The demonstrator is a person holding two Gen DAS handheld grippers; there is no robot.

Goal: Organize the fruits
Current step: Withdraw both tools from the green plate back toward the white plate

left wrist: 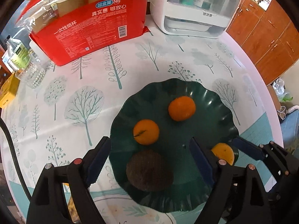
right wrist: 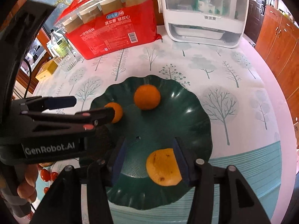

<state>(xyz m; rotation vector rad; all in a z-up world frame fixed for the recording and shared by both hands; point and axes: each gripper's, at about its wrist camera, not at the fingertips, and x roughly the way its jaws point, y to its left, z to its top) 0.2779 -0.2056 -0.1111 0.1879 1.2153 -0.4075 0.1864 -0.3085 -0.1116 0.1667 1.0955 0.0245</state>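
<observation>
A dark green scalloped plate (left wrist: 214,112) (right wrist: 186,115) lies on the tree-print tablecloth. On it are two oranges (left wrist: 182,108) (left wrist: 146,132), a round brown fruit (left wrist: 149,169) and a speckled yellow-orange fruit (right wrist: 162,168) (left wrist: 223,153). My left gripper (left wrist: 149,139) (right wrist: 93,105) is open over the plate's near left part, and the brown fruit lies between its fingers with a gap on each side. My right gripper (right wrist: 149,140) is open around the yellow-orange fruit. That fruit sits against the right pad and clear of the left one.
A red pack of paper cups (left wrist: 89,29) and a white appliance (left wrist: 196,15) stand at the back. A clear bottle (left wrist: 18,56) and yellow box (left wrist: 8,91) are far left. Small red tomatoes (right wrist: 46,174) lie near a person's hand (right wrist: 28,186). Wooden cabinets (left wrist: 271,37) stand beyond the table's right edge.
</observation>
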